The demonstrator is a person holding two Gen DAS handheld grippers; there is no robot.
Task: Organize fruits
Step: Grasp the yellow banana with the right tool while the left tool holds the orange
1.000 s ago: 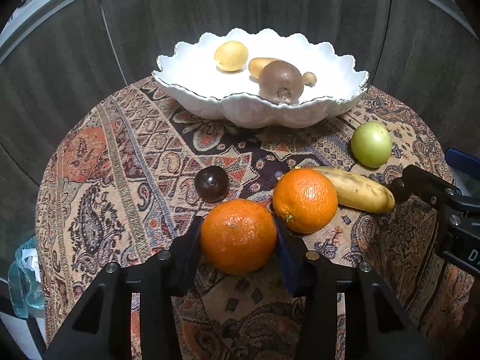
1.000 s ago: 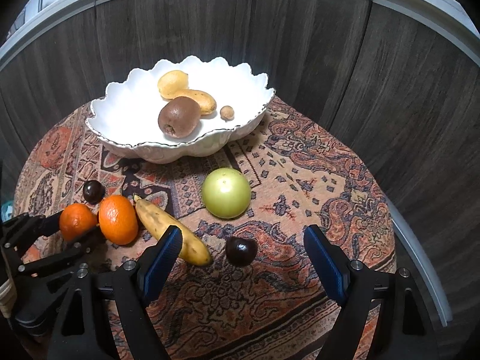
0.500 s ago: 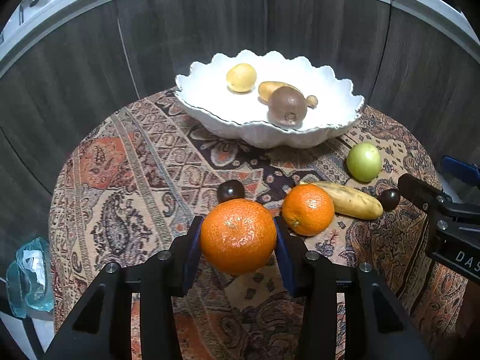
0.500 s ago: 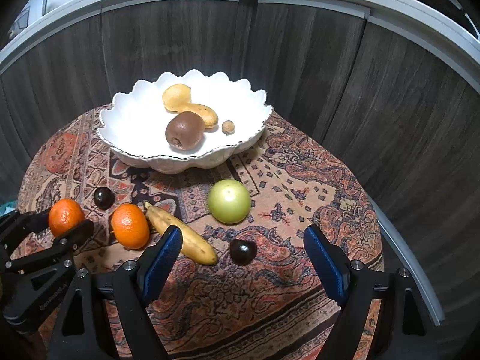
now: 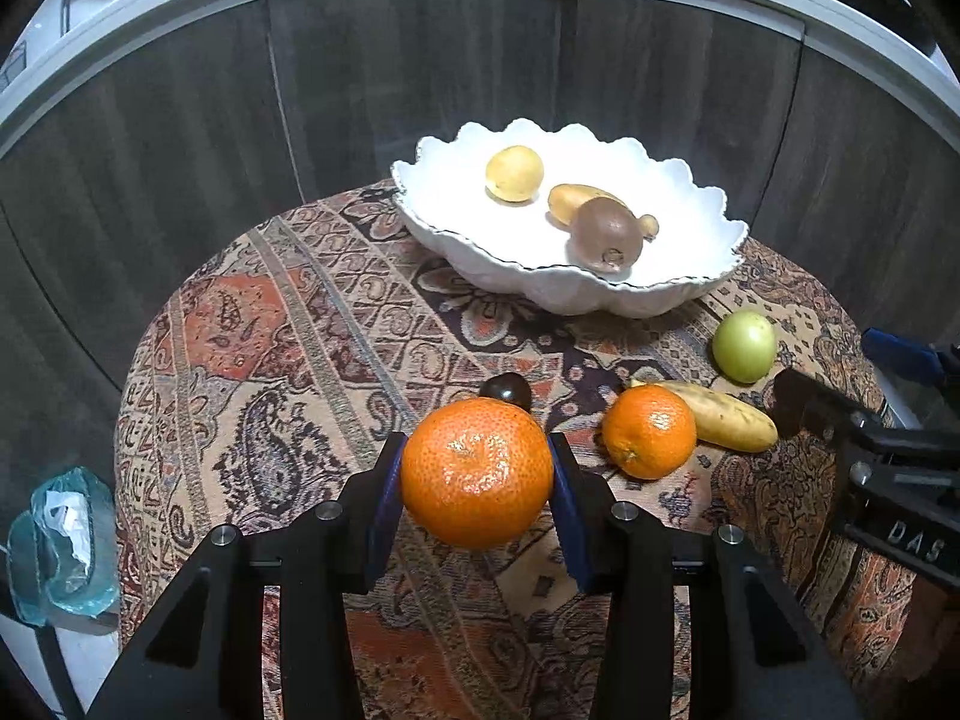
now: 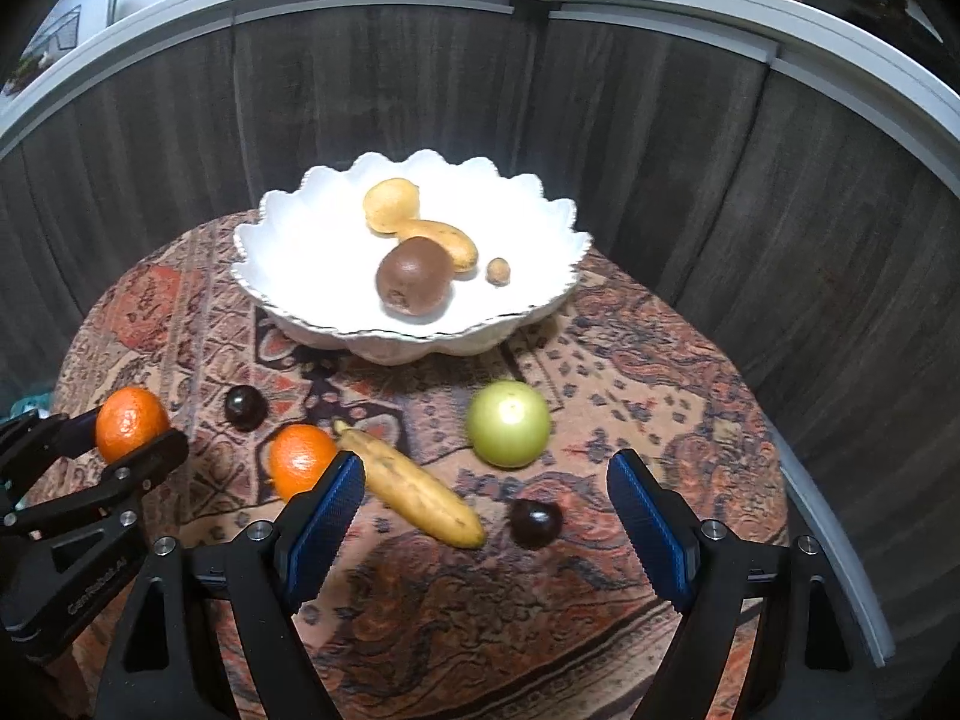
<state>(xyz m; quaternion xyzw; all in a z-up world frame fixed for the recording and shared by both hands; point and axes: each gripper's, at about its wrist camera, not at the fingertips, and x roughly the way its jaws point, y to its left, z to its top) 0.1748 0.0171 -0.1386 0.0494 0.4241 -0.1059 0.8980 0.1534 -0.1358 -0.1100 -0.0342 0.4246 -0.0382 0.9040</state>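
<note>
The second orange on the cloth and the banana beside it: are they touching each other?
Cannot tell. In the left wrist view the orange overlaps the banana; in the right wrist view the right gripper's finger covers where they would meet.

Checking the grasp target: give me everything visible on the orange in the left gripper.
The held orange is round, bright orange, with dimpled glossy peel and a pale highlight on top; it looks whole. It sits between the blue pads of the left gripper, one pad pressing each side. From the right wrist view it appears lifted clear of the patterned tablecloth, touching only the pads. A dark round fruit shows just behind it.
</note>
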